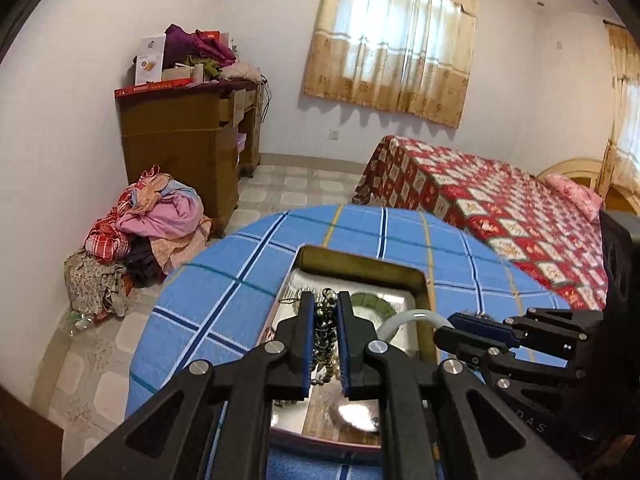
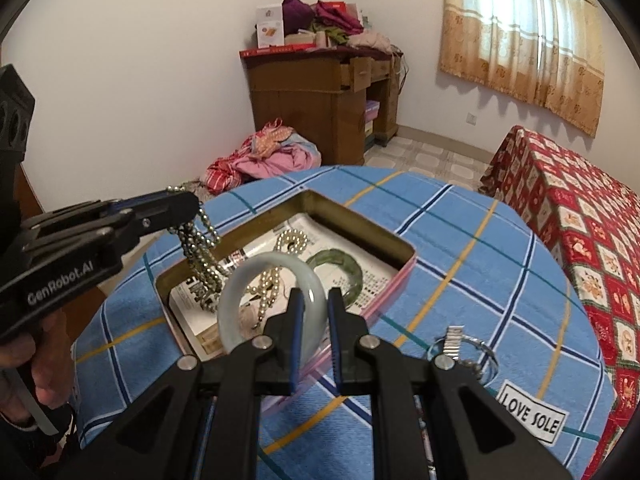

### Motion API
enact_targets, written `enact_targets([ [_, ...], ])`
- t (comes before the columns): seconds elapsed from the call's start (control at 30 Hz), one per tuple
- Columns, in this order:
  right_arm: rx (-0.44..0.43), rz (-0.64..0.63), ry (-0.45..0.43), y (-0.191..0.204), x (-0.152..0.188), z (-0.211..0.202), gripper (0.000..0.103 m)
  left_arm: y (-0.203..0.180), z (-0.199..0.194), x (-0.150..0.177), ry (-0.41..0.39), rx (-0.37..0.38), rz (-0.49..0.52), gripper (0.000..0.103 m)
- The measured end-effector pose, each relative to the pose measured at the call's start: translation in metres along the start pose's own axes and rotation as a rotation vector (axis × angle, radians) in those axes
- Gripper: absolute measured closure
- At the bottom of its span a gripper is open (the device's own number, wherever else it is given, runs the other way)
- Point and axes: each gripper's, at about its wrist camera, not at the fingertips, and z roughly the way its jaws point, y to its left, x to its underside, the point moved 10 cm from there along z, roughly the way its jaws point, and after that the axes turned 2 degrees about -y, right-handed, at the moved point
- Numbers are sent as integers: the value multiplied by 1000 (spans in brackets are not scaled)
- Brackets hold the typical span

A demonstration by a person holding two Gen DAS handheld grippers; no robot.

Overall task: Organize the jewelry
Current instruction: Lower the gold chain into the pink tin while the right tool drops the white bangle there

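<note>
Jewelry up in both claws, over the tin (image 2: 404, 254) on the counter (image 2: 460, 280). Left claw (image 1: 325, 340) pinched on the bead necklace (image 2: 200, 248); right claw (image 2: 313, 340) clamped on the pale bangle (image 2: 236, 292). Could slip and crack, or tangle with the pearls (image 2: 280, 264) below.

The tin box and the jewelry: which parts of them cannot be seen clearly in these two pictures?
- Left wrist view: the left gripper hides most of the tin box; the box's near part is blurred.
- Left wrist view: the pale bangle shows only as an arc behind the gripper arms.
- Right wrist view: the right gripper covers the bangle's lower rim.
- Right wrist view: the watch is partly hidden by the gripper arm.
- Print on the paper lining is too small to read.
</note>
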Motion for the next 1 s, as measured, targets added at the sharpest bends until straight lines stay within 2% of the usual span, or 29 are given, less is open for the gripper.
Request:
enact_targets([
  [0.5, -33, -48, 63, 26, 18, 21, 89, 7, 20, 28, 95, -19, 29, 93],
  [1.0, -31, -58, 69, 29, 23, 25, 88, 14, 29, 41, 134, -17, 3, 93],
])
